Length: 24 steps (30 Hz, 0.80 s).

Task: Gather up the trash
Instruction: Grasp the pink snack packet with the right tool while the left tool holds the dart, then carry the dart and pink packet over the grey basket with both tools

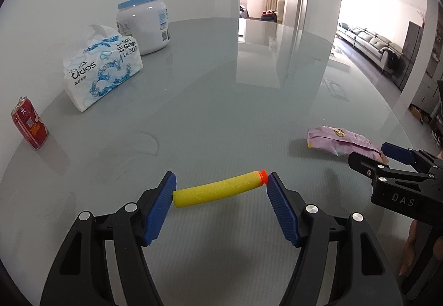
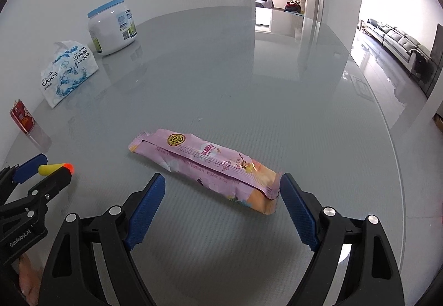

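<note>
A yellow foam dart with an orange tip (image 1: 220,189) lies on the grey glass table (image 1: 221,101), crosswise between the blue pads of my left gripper (image 1: 221,188). The jaws stand open around it, each pad close to one end. A crumpled pink snack wrapper (image 2: 206,164) lies on the table. My right gripper (image 2: 223,189) is open around its near end, the right pad (image 2: 297,211) close to the wrapper's corner. The wrapper also shows in the left wrist view (image 1: 343,143), with the right gripper (image 1: 393,159) beside it. The dart (image 2: 55,168) and left gripper (image 2: 41,170) show in the right wrist view.
A red drink can (image 1: 29,127) stands at the table's left edge. A white tissue pack (image 1: 103,67) and a white jar with a blue lid (image 1: 144,25) stand at the back left near the wall. A doorway and a living room with a sofa (image 1: 371,41) lie beyond the table.
</note>
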Tool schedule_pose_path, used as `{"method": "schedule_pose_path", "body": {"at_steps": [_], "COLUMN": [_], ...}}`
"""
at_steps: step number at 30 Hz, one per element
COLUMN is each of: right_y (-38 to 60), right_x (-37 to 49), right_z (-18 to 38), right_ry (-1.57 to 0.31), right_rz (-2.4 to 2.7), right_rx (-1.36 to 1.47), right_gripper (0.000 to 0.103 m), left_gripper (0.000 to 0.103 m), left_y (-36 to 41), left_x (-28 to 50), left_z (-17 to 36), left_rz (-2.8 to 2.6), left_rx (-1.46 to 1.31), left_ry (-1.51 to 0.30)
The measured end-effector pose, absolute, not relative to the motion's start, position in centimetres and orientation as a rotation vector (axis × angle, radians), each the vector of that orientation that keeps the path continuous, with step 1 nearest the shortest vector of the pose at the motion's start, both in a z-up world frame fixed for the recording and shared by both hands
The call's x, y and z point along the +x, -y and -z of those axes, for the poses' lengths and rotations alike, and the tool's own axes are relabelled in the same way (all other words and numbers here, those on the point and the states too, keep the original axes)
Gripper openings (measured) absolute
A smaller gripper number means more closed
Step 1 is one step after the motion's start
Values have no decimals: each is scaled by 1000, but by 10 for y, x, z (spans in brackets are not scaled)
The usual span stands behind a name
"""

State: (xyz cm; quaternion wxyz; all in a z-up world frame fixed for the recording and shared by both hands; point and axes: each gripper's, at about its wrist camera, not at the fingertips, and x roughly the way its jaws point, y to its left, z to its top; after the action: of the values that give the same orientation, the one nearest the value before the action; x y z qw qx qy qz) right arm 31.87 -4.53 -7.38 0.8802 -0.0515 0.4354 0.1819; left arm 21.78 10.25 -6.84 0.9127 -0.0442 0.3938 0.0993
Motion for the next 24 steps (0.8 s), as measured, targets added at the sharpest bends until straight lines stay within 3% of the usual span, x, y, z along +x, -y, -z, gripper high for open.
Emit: {"method": "schedule_pose_path", "body": {"at_steps": [11,22,24], "right_y": [25,42,48], "right_x": [328,333,335], "right_z": [80,76,76], "right_ry": [-913,-918,-921], "right_rz": [-392,-392,-382], "right_rx": [-204,-83,-45], "right_gripper": [80,16,15], "left_gripper": [66,66,66], "left_y": [-111,-109,-109], "left_x": [220,220,220], "left_z": [71,72,72], "left_rz": [-208,-203,-203], "left_rx": [-124,-117,-116], "left_ry": [-831,-832,-831]}}
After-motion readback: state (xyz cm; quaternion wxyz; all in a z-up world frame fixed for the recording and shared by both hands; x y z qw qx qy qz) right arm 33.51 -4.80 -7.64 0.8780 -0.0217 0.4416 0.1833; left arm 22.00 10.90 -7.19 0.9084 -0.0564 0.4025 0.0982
